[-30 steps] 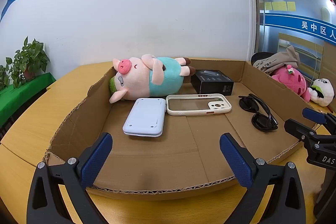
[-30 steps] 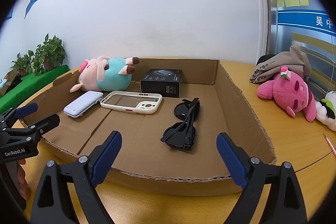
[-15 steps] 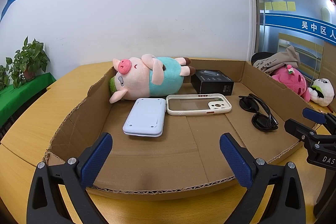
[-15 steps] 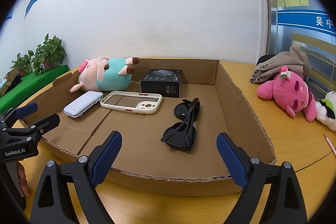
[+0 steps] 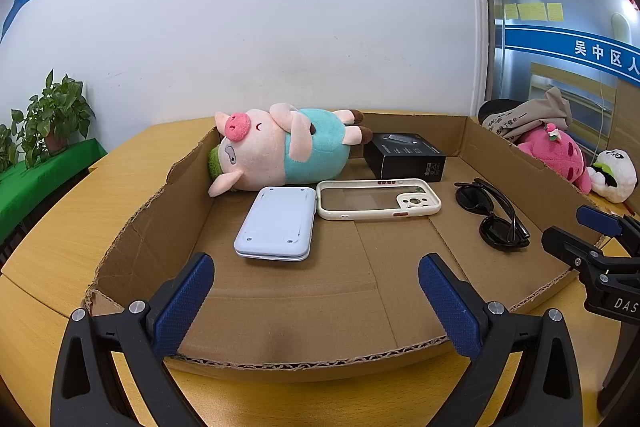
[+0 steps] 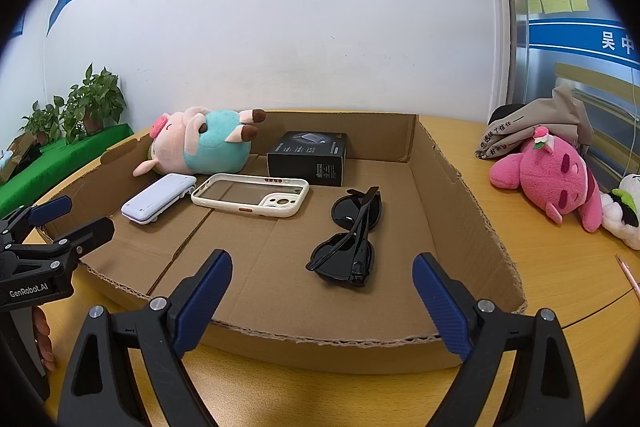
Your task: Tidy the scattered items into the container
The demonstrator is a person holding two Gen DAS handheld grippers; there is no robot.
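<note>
A shallow cardboard box (image 5: pixel 144 239) (image 6: pixel 472 227) lies on the wooden table. Inside it are a pink pig plush in teal (image 5: pixel 280 147) (image 6: pixel 200 143), a black box (image 5: pixel 406 159) (image 6: pixel 310 157), a white phone case (image 5: pixel 378 199) (image 6: pixel 252 195), a pale blue flat device (image 5: pixel 276 223) (image 6: pixel 158 197) and black sunglasses (image 5: pixel 494 213) (image 6: pixel 354 235). My left gripper (image 5: pixel 316 301) is open and empty at the box's near edge. My right gripper (image 6: pixel 322 301) is open and empty at the near edge, right of the left one.
A pink plush (image 6: pixel 552 175) (image 5: pixel 558 153), a white panda plush (image 5: pixel 614 175) (image 6: pixel 622 211) and a grey cloth bag (image 6: pixel 536 127) lie on the table right of the box. A pencil tip (image 6: pixel 628 273) shows at far right. Potted plants (image 6: pixel 88 103) stand at the left.
</note>
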